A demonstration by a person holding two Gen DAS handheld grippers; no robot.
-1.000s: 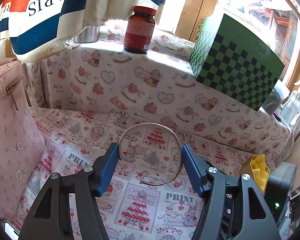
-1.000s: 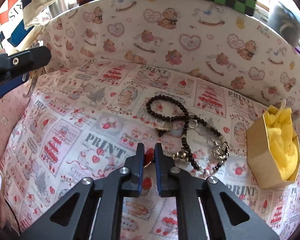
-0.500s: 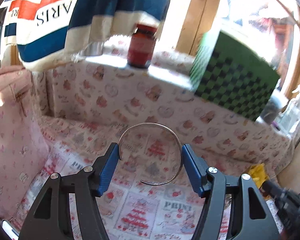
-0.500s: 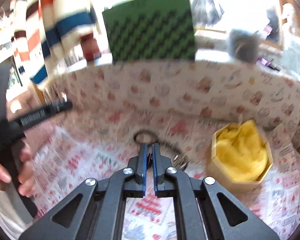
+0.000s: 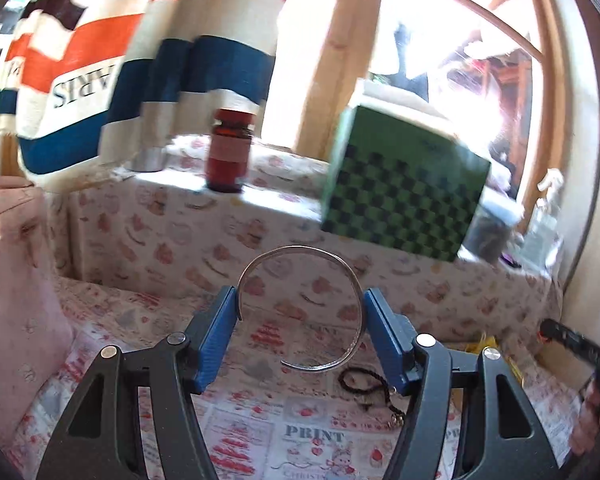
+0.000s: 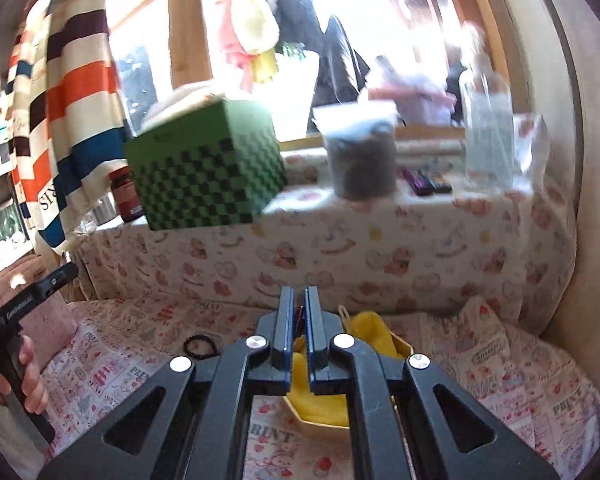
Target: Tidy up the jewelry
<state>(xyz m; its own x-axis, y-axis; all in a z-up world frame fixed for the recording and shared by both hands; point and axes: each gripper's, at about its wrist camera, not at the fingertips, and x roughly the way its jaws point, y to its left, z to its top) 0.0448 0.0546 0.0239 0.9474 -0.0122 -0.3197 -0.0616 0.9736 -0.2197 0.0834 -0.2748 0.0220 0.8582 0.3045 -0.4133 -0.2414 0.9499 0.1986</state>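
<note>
My left gripper (image 5: 299,312) is shut on a thin silver open bangle (image 5: 342,268), held upright between its blue pads above the printed cloth. A black bead bracelet (image 5: 360,380) lies on the cloth below it; it also shows in the right wrist view (image 6: 200,346). My right gripper (image 6: 299,300) is shut on a small dark reddish piece, barely visible between the pads. It hovers over the gold hexagonal box (image 6: 400,346) with yellow lining (image 6: 370,326).
A raised ledge behind carries a green checkered box (image 5: 404,184), a red-brown jar (image 5: 228,156), a grey tub (image 6: 360,160) and a clear bottle (image 6: 488,136). A pink bag (image 5: 16,272) stands at the left. A striped cloth (image 5: 148,52) hangs above.
Both grippers have risen and tilted up from the cloth. The right one has moved right, from beside the bead bracelet to above the yellow-lined box. The left still holds the bangle.
</note>
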